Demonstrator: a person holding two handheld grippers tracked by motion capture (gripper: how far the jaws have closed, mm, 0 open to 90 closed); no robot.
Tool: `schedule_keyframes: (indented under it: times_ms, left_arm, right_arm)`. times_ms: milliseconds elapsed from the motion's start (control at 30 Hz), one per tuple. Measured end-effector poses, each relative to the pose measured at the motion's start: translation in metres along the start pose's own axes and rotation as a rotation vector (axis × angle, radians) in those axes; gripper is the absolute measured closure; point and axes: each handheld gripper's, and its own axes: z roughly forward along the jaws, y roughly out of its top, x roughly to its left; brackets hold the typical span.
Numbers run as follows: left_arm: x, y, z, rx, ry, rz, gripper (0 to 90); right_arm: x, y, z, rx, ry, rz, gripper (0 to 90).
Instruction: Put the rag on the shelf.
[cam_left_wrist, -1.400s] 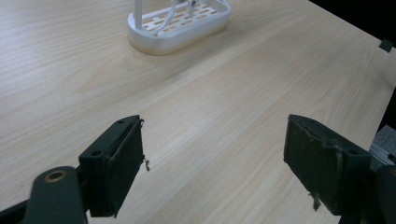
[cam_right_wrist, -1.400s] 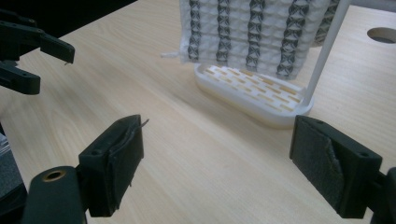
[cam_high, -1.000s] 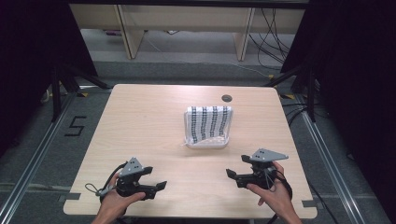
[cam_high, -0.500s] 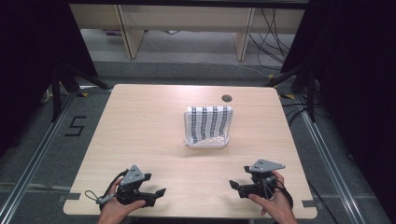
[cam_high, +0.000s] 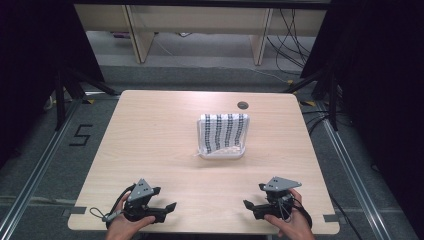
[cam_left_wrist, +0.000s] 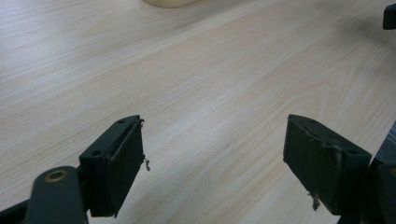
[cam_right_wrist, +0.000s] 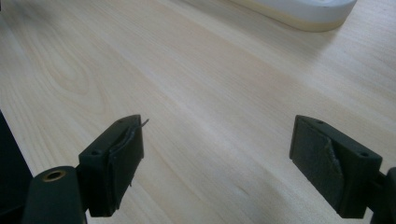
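The left gripper (cam_high: 167, 209) sits low over the near left edge of the light wooden table (cam_high: 150, 135), held in a hand (cam_high: 127, 227) from below; in the left gripper view its jaws stand wide apart with only bare wood grain between them. The right gripper (cam_high: 250, 206) sits at the near right edge, held in the other hand (cam_high: 292, 225); its jaws are likewise spread wide and hold nothing. Well ahead of both grippers, and roughly between their lines, lies a white tray (cam_high: 222, 153) with a black-and-white patterned cloth (cam_high: 223, 131) draped on it; beyond the tray, a round cable hole (cam_high: 243, 105) marks the far edge.
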Motion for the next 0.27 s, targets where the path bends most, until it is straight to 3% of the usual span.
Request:
schedule_keyframes:
  times_ms: [133, 200, 267]
  left_arm:
    - [0.0039, -0.0008, -0.0003, 0.018, 0.015, 0.014, 19.6]
    - [0.0047, -0.0019, 0.001, 0.002, 0.008, 0.001, 19.6]
    - [0.0084, -0.0018, -0.0001, 0.039, 0.011, 0.029, 19.5]
  right_arm:
    - [-0.0015, -0.0007, 0.0, -0.007, -0.013, 0.012, 18.8]
    - [-0.0031, -0.0008, -0.0003, -0.003, -0.01, 0.01, 18.7]
    - [-0.0051, -0.0013, 0.0001, 0.001, -0.007, 0.004, 18.6]
